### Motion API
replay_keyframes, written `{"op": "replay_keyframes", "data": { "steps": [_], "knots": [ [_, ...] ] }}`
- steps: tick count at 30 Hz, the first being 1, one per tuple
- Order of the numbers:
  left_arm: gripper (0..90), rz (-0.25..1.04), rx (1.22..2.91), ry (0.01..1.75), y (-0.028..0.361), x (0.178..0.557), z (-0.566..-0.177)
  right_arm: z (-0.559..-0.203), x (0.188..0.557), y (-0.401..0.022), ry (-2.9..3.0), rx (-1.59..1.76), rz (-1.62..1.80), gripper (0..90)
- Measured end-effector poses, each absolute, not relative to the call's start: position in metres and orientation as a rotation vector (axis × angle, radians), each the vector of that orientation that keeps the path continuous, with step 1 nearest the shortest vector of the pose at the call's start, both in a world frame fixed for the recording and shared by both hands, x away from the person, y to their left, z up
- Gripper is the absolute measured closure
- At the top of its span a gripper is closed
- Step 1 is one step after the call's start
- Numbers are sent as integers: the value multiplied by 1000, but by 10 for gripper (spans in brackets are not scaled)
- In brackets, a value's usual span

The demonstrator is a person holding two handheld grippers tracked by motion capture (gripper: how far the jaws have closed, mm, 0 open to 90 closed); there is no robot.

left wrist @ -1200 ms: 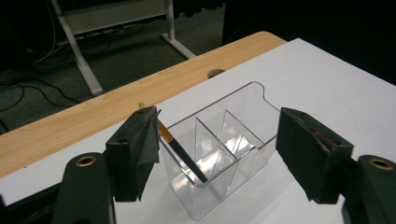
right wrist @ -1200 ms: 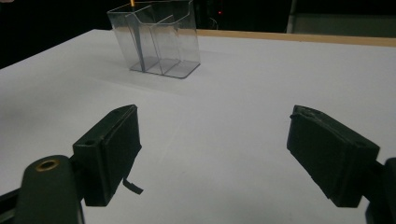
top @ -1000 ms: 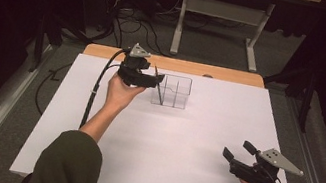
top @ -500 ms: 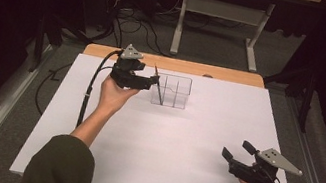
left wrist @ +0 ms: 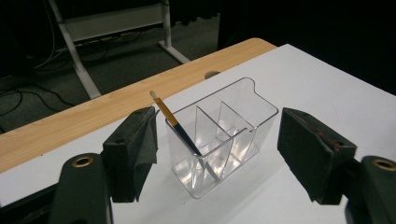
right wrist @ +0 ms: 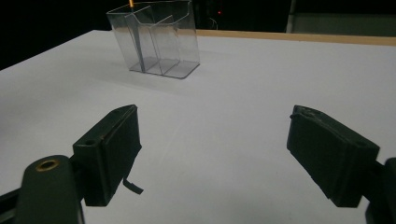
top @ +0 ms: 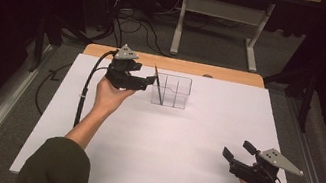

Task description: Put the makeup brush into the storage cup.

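One clear organizer [left wrist: 219, 140], one brush [left wrist: 175, 123], two tongs.
Brush leans in an end compartment, just beyond the released left tongs [top: 148, 83]; right tongs [top: 235, 152] released, well apart.

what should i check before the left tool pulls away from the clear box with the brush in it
1. Left tool open: ok, the jaws stand wide apart with nothing between them.
2. Brush released: ok, neither jaw touches it; it leans in one end compartment.
3. Clear box upright on the white table: ok.
4. Other two compartments free: ok, nothing visible in them.
5. Right tool out of the way: ok, open and held low near the table's front right corner.
6. Left cable clear of the box: ok, it trails down the left side.
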State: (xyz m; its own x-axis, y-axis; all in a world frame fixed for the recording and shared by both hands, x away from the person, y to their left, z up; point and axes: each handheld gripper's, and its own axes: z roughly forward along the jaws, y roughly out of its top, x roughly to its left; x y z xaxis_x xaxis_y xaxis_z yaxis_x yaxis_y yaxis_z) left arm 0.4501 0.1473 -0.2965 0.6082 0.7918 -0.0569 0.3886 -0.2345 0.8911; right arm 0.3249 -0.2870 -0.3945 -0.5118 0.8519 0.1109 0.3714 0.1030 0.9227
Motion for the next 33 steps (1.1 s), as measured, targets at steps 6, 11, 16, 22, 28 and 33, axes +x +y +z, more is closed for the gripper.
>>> {"op": "replay_keyframes", "data": {
  "steps": [6, 11, 16, 22, 28, 33],
  "knots": [
    [291, 511, 1853, 938, 150, 447, -295, -395, 325, -287, 1938, 1190, 1390, 189],
    [292, 509, 1848, 938, 153, 444, -296, -395, 325, -287, 1934, 1185, 1397, 189],
    [292, 509, 1838, 940, 157, 440, -294, -395, 325, -287, 1934, 1190, 1396, 189],
    [292, 505, 1828, 942, 162, 437, -293, -394, 325, -285, 1937, 1182, 1396, 189],
    [292, 505, 1817, 945, 167, 434, -293, -395, 325, -287, 1932, 1192, 1400, 189],
    [292, 506, 1827, 942, 171, 430, -292, -395, 325, -285, 1940, 1194, 1396, 188]
  ]
}}
